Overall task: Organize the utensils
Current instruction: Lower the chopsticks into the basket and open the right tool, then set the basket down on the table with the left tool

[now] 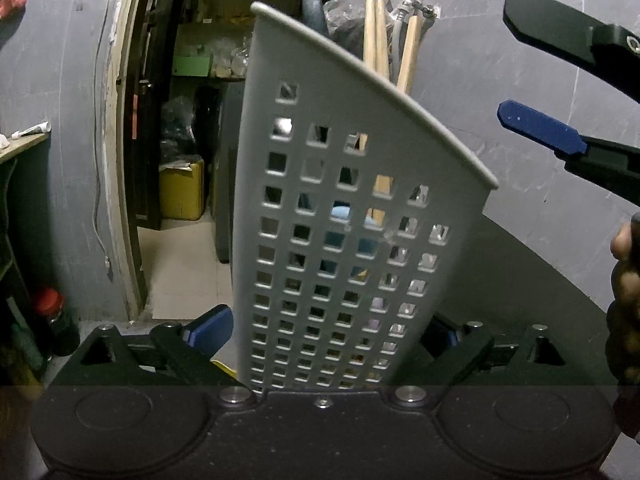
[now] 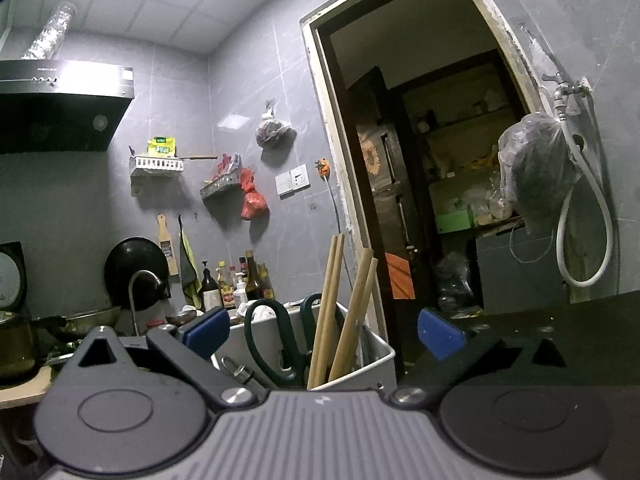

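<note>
- Here, the grey utensil holder [image 1: 344, 216] fills the middle of the left wrist view, a tall perforated wall with square holes and a curved rim that slopes down toward the right of the frame.
- In the right wrist view the same holder [image 2: 360, 364] sits low at centre, seen from its open top, pale-walled and standing on a dark table [image 2: 560, 320].
- Inside it stand wooden chopsticks [image 2: 340, 312], leaning slightly and rising well above the rim; in the left wrist view their tips [image 1: 376, 28] show above the wall at upper centre.
- Beside the chopsticks, dark-handled scissors [image 2: 276, 336] rest handles-up, and a metal utensil handle [image 2: 240, 372] lies at the lower left of the compartment.
- The left gripper [image 1: 332, 332] has its jaws spread wide on either side of the holder's wall; the blue pads stand beside the holder, and whether they touch it I cannot tell.
- The right gripper [image 2: 324, 332] has its jaws fully apart, blue pads flanking the holder's top, with nothing clamped between them.
- In the left wrist view, the right gripper [image 1: 560, 92] appears at the upper right edge, jaws apart and empty, and part of a hand [image 1: 624, 300] shows at the right edge.
- Farther out, a dark doorway [image 2: 420, 180] opens into a storeroom at centre right.
- At left, bottles [image 2: 240, 284], a wok [image 2: 136, 268] and a range hood [image 2: 60, 108] line the grey tiled wall.
- At upper right, a tap with a white hose [image 2: 576, 184] hangs on the wall beside a plastic bag [image 2: 536, 164].
</note>
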`<state>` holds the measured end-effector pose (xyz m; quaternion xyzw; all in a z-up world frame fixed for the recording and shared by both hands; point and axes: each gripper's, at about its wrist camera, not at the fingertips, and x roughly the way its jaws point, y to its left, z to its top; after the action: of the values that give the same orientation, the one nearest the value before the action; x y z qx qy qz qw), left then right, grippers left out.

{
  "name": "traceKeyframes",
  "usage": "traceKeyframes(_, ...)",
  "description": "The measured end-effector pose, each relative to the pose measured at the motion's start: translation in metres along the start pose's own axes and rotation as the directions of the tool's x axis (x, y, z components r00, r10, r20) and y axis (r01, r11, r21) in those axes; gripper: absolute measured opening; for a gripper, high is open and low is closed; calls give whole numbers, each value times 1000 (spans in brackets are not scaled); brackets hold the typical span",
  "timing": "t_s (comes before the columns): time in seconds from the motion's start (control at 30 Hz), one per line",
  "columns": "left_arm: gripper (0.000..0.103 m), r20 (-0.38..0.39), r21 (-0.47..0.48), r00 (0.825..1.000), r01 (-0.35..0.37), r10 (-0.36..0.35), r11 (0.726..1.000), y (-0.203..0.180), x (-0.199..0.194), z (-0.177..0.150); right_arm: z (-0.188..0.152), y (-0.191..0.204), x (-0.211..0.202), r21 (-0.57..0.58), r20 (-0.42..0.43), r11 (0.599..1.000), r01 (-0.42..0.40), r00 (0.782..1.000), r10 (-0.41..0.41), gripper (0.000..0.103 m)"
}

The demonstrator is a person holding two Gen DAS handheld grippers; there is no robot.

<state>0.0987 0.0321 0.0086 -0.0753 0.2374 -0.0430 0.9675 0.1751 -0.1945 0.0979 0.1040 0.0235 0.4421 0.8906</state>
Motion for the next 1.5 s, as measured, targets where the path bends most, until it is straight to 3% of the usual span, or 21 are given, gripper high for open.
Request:
traceKeyframes(0.4, 102, 37, 2, 999, -9, 9, 1000, -5, -17, 5, 1, 6, -9, 35, 12, 999, 33, 999, -34, 103)
traceKeyframes(0.83, 102, 93, 26, 995, -36, 34, 999, -13, -54, 2, -11, 17, -30, 70, 10, 989, 131, 991, -132, 103)
traceKeyframes(1.17, 102, 162, 32, 985, -66, 59, 997, -12, -95, -8, -23, 27, -65, 120, -36, 958, 260, 966, -258, 103)
traceKeyframes(1.5, 102, 203, 64, 975, -111, 96, 992, -8, -145, -23, -42, 55, -105, 86, -155, 912, 400, 910, -384, 103)
